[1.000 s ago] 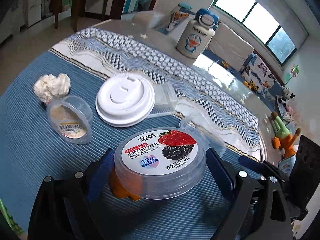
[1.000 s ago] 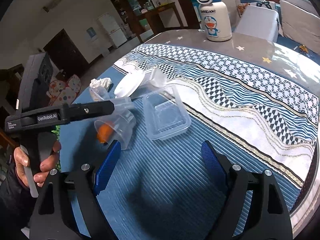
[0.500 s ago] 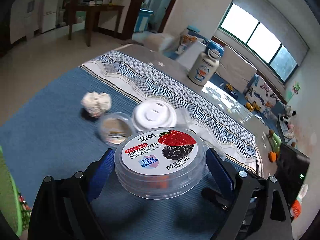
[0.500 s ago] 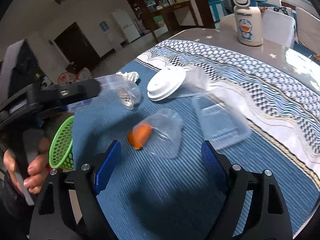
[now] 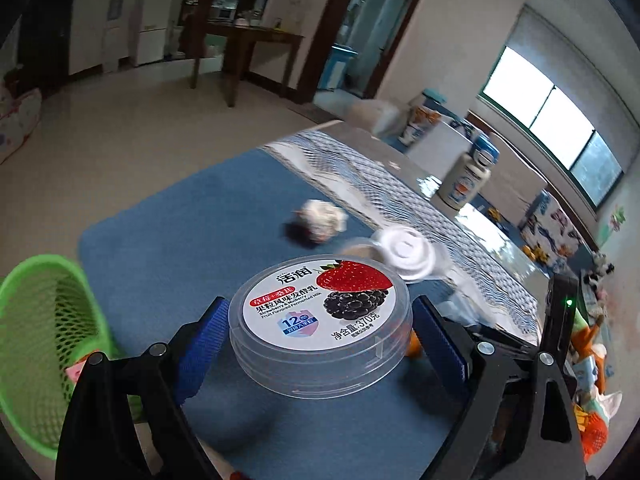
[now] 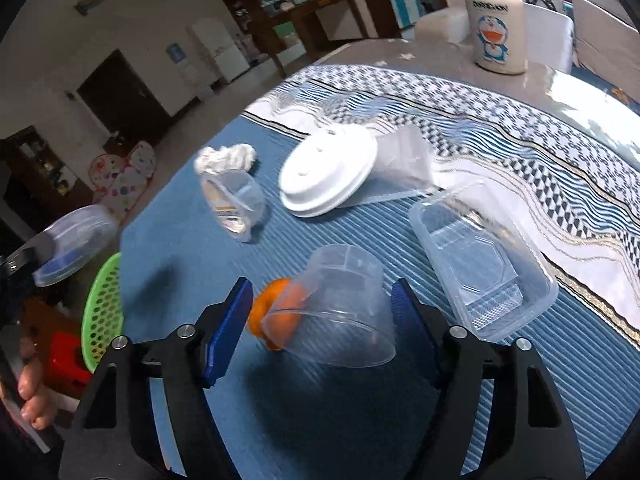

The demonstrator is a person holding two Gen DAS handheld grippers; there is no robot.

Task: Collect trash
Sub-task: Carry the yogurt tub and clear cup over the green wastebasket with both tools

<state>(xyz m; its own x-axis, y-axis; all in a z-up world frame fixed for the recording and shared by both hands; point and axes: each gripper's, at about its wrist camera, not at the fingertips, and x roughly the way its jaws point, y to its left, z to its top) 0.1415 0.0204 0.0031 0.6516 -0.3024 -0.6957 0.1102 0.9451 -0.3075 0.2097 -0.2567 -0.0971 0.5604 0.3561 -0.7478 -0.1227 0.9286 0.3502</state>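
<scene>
Between left pads: round clear plastic yogurt tub with berry label point(image 5: 320, 316), left gripper point(image 5: 320, 330) clenched on it
Left of it: green mesh basket point(image 5: 38, 344)
Right gripper point(image 6: 322, 312): jaws closing around tipped clear plastic cup point(image 6: 344, 304), no contact seen
Against cup mouth: orange peel point(image 6: 276, 312)

Bottle point(image 6: 495, 16): white with a blue cap and a cartoon cat print, upright near the table's far edge.
Tablecloth point(image 6: 500, 128): blue, white and black wave pattern, spread over the table point(image 6: 568, 84).
Fridge point(image 5: 154, 26): white, against the far wall.
Wooden table point(image 5: 256, 40): dark, standing on the floor behind.
Window point(image 5: 552, 116): bright, on the right wall.
</scene>
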